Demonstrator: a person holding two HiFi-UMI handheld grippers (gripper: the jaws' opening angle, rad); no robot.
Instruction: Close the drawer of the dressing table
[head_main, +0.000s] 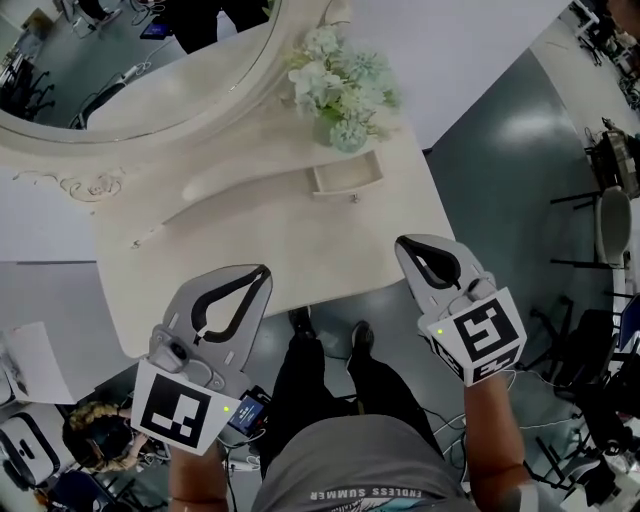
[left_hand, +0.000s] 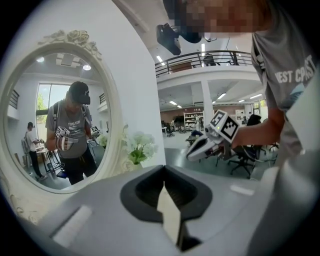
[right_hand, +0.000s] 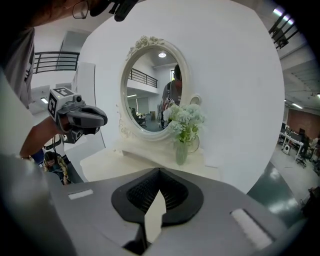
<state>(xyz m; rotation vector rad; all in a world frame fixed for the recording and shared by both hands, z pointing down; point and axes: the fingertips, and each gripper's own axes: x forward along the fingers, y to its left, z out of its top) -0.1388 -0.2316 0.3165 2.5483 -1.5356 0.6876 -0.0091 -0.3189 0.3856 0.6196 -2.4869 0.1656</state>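
While my left tool and right tool hung pressed together, empty, the drawer stood open far right on the worktop; a crooked shove might have tipped the flowers behind.

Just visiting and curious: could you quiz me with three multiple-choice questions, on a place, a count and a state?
1. The vase of flowers stands: A) on the floor; B) on the dressing table beside the mirror; C) on a shelf.
2. Handheld grippers in view: A) one; B) two; C) three.
3. The small drawer is: A) pulled out; B) pushed in; C) lying on the floor.
Answers: 1 B, it sits on the table's top; 2 B, left gripper and right gripper; 3 A, it juts forward.
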